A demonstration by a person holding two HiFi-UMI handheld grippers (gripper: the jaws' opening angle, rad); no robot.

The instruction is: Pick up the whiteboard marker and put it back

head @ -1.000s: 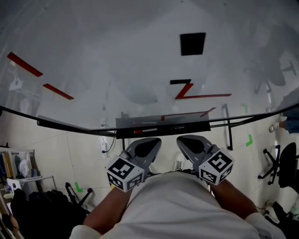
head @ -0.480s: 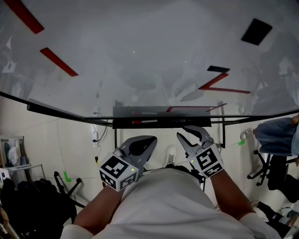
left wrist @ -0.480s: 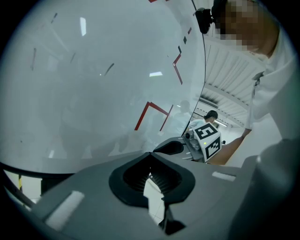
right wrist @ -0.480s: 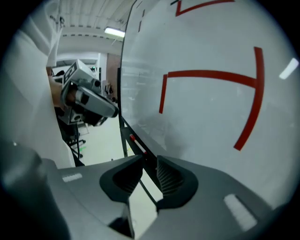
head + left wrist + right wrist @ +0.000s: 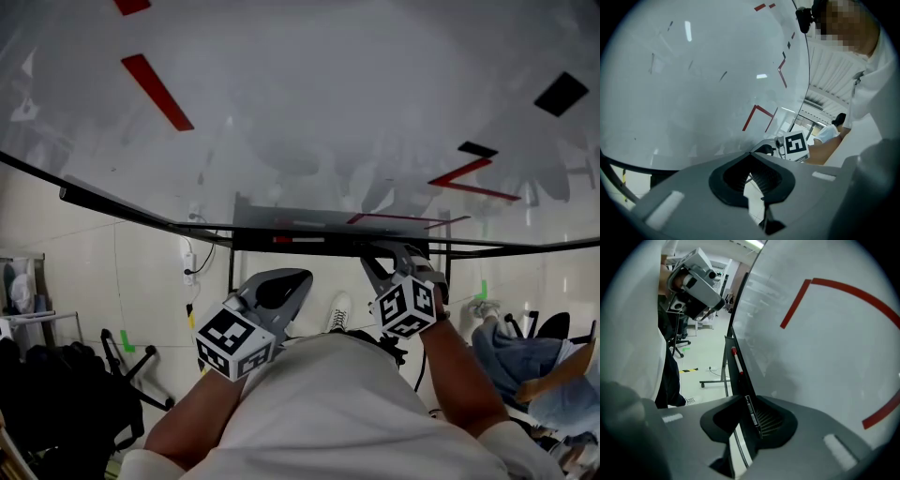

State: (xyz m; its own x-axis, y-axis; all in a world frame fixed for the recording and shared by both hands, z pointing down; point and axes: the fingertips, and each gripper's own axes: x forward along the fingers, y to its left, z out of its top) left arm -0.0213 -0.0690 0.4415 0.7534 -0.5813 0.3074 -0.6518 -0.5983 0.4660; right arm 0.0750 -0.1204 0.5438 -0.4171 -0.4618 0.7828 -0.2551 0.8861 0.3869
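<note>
A dark whiteboard marker (image 5: 751, 412) lies along the black tray (image 5: 267, 228) under the whiteboard (image 5: 300, 112). My right gripper (image 5: 395, 256) is up at the tray and open. In the right gripper view the right gripper (image 5: 747, 399) has this marker between its jaws, close to the ribbed right pad. A red-capped marker (image 5: 298, 240) rests farther left on the tray, the same red marker (image 5: 737, 359) showing ahead in the right gripper view. My left gripper (image 5: 279, 289) hangs back near my chest, shut and empty; in its own view the left gripper (image 5: 751, 154) points toward the board.
The whiteboard carries red strokes (image 5: 155, 90) and black patches (image 5: 561, 93). Its stand legs (image 5: 231, 272) drop to a tiled floor. Black bags and a cart (image 5: 56, 403) stand at the left. A seated person's legs (image 5: 530, 370) and an office chair are at the right.
My right gripper has opened and reached forward up to the tray, over the dark marker. The left gripper has stayed near my chest. My head view has swung left.
</note>
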